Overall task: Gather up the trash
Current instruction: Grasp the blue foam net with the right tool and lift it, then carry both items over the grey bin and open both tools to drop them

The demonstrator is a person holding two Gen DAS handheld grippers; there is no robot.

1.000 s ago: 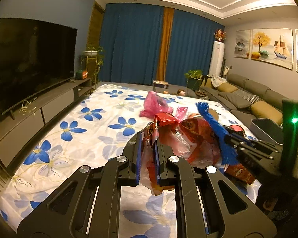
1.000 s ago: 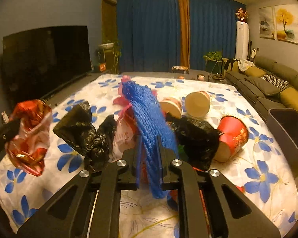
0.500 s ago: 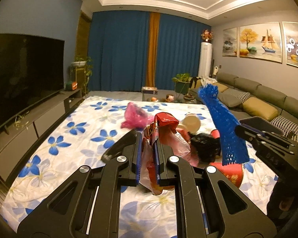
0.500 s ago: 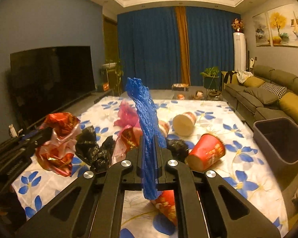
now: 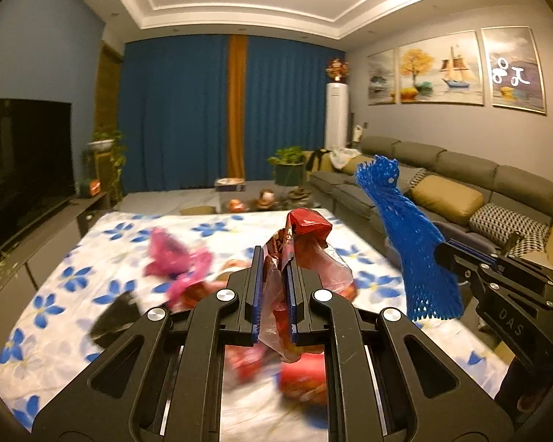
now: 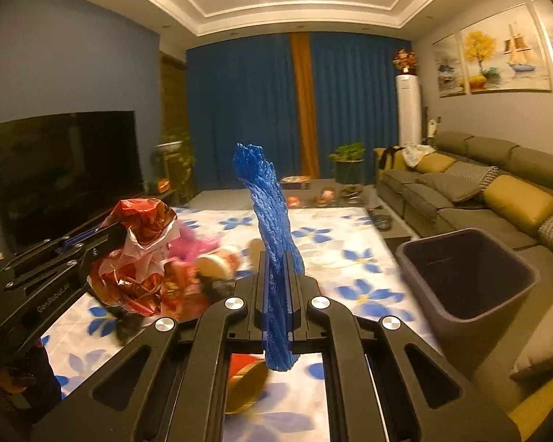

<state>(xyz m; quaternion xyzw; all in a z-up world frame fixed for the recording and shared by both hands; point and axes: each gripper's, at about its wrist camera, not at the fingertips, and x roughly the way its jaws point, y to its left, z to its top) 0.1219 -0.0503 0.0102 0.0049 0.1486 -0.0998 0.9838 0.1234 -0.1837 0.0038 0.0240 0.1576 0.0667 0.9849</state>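
Observation:
My left gripper (image 5: 274,258) is shut on a crumpled red and clear plastic wrapper (image 5: 306,235), held up above the flowered sheet (image 5: 66,287). The same wrapper (image 6: 140,254) shows at the left in the right wrist view. My right gripper (image 6: 276,261) is shut on a blue foam net sleeve (image 6: 272,228) that sticks up between its pads; the sleeve (image 5: 409,243) also appears at the right in the left wrist view. A dark empty bin (image 6: 468,272) stands to the right of the sheet, beside the sofa.
On the sheet lie a pink bag (image 5: 177,265), a black bag (image 5: 114,316), red paper cups (image 5: 302,383) and a tan cup (image 6: 217,261), mostly blurred. A TV (image 6: 70,173) on a low cabinet lines the left; a grey sofa (image 6: 497,191) lines the right.
Both grippers have risen and swung to the right with their loads. The bin has come closer in the right wrist view, and the trash pile has dropped lower in the left wrist view.

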